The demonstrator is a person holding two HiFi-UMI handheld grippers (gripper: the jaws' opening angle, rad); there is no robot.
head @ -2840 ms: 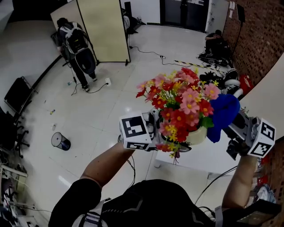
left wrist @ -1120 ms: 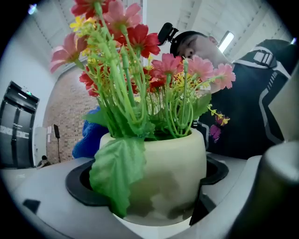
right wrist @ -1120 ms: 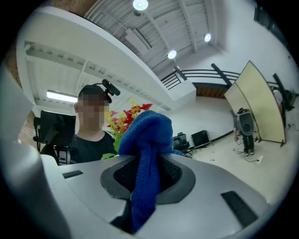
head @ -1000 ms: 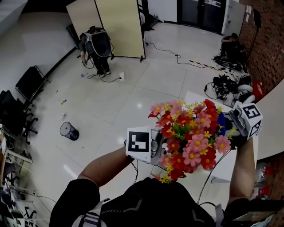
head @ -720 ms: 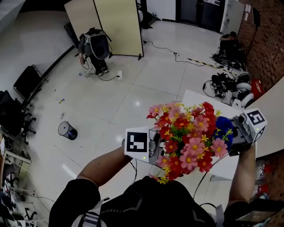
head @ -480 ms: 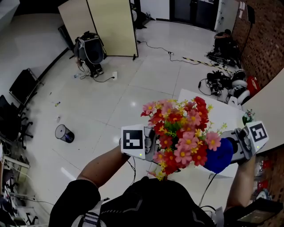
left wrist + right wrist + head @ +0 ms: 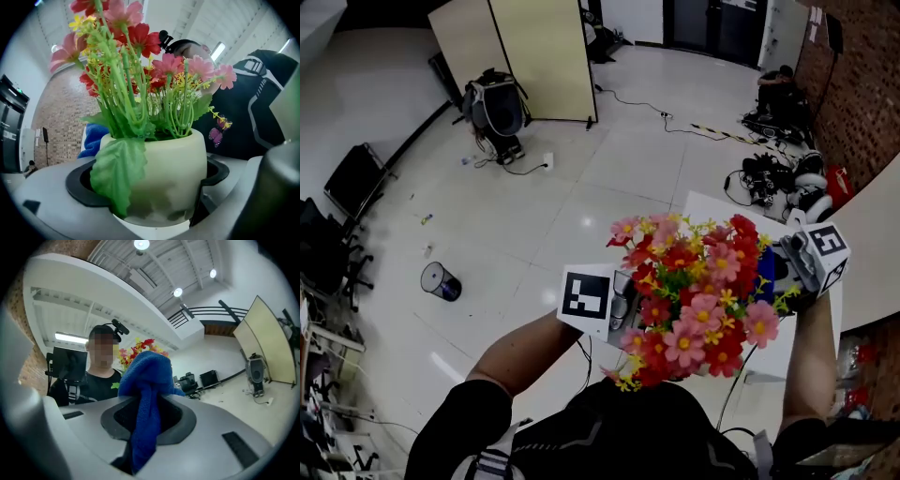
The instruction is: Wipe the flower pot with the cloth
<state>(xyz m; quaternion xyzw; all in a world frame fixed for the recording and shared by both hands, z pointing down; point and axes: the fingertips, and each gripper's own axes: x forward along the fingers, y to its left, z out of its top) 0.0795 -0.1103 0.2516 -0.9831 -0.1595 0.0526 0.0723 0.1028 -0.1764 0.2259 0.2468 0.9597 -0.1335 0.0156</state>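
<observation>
Currently the left gripper (image 7: pixel 621 317) has its jaws clamped around the cream flower pot (image 7: pixel 161 173), which is held in the air in front of the person, with the artificial flowers (image 7: pixel 694 300) rising out of it. The right gripper (image 7: pixel 789 272) pinches the blue cloth (image 7: pixel 143 394) between closed jaws. The cloth sits just beside the pot's far side; contact cannot be confirmed.

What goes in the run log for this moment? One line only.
left tool: shut on flower pot, held in the air | right tool: shut on blue cloth | cloth beside pot's far side, contact unclear
</observation>
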